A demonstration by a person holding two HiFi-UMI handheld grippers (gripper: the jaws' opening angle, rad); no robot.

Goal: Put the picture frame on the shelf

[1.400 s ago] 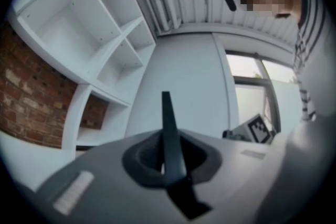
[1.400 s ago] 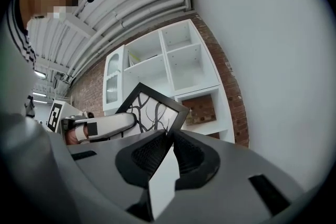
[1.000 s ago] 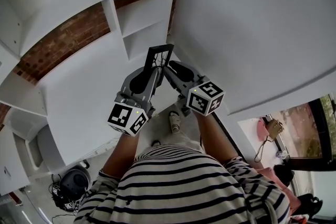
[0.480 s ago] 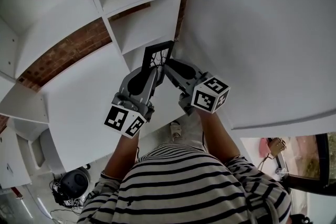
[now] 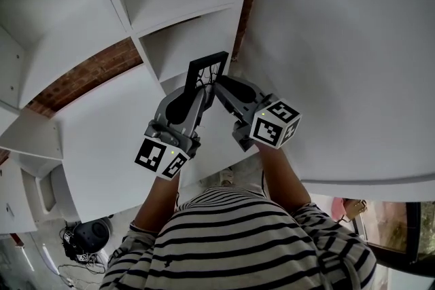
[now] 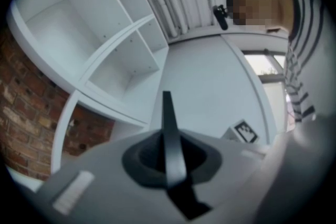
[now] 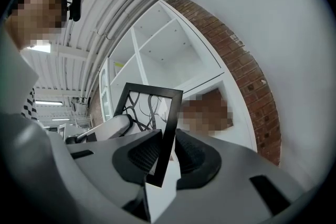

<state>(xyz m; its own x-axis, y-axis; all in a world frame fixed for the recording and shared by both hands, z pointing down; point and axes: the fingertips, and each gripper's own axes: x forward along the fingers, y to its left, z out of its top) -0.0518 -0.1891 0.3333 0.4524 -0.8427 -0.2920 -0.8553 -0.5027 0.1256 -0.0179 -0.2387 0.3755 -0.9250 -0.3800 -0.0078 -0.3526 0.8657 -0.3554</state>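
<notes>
A black picture frame (image 5: pixel 206 70) with a swirl-patterned print is held up between both grippers in front of a white shelf unit (image 5: pixel 178 43). My left gripper (image 5: pixel 199 87) is shut on the frame's left side; in the left gripper view the frame (image 6: pixel 170 136) shows edge-on between the pads. My right gripper (image 5: pixel 219 85) is shut on the frame's right side, and in the right gripper view that side of the frame (image 7: pixel 168 134) runs down between the dark pads. The frame's top edge lies level with the lower open compartment of the shelf (image 7: pixel 157 55).
A brick wall (image 5: pixel 81 75) shows behind the shelf. A large white wall panel (image 5: pixel 340 44) fills the right side. Below are the person's striped shirt (image 5: pixel 231 241), a round black device on the floor (image 5: pixel 88 238) and a window (image 5: pixel 401 227) at the lower right.
Both grippers have carried the frame up and toward the shelf; the open compartments now sit closer behind the frame. The grips have not changed.
</notes>
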